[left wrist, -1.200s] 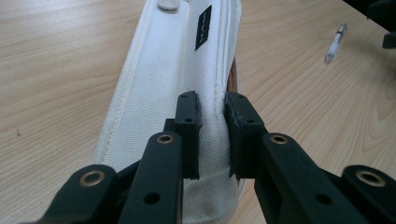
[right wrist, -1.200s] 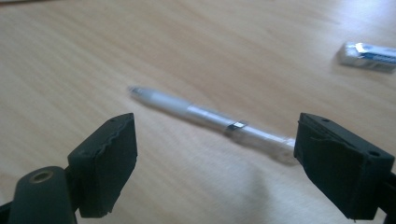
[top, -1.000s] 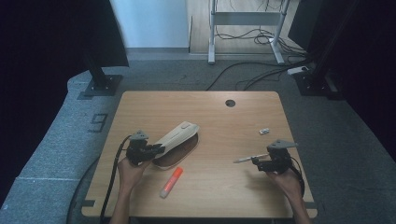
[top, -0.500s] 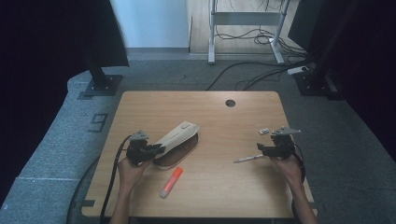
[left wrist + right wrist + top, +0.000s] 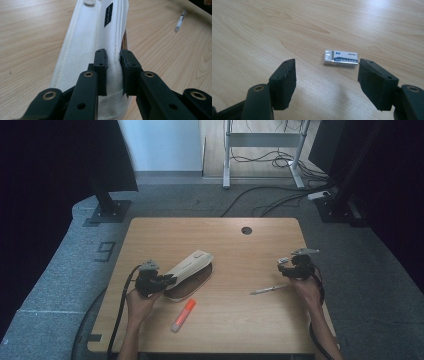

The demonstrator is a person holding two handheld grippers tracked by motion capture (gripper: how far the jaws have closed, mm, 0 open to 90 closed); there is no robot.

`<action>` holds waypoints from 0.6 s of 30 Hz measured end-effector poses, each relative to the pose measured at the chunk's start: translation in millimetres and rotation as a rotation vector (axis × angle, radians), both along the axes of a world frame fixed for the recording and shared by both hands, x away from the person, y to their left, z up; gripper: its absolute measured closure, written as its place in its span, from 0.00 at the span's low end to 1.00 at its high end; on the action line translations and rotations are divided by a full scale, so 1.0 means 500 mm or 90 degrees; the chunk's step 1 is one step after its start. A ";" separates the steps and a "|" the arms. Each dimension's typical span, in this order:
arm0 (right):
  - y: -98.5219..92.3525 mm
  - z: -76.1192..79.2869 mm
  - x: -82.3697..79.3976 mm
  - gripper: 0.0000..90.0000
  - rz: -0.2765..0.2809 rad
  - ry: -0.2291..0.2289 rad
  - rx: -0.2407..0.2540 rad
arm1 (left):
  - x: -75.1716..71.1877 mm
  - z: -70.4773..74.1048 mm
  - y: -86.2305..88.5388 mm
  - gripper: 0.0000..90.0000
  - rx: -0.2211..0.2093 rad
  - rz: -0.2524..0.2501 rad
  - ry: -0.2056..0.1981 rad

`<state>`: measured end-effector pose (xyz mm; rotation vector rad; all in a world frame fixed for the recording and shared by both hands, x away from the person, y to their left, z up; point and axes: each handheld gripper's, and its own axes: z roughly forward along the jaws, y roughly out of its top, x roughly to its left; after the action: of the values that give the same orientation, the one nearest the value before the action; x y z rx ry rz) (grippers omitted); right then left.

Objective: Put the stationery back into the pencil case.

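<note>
While left gripper point(image 5: 113, 72) clamped on edge of white pencil case point(image 5: 90, 45) at table's point(image 5: 230, 330) seven o'clock, right gripper point(image 5: 327, 82) jaws just been closing, not gripping; eraser point(image 5: 341, 59) lying just beyond them, toward three o'clock edge.
</note>
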<state>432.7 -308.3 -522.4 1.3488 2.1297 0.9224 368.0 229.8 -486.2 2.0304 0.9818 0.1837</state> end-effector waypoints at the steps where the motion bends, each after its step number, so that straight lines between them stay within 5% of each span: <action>1: 0.000 0.000 0.000 0.33 0.000 0.000 0.000 | 0.000 0.000 0.000 0.85 0.000 0.000 0.000; 18: -0.003 -0.045 0.077 0.34 -0.031 0.029 -0.004 | 0.000 0.000 0.001 0.85 0.002 -0.003 0.000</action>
<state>471.1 -309.8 -544.9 1.4252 2.1228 0.8732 367.8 230.1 -486.1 2.0353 0.9773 0.1816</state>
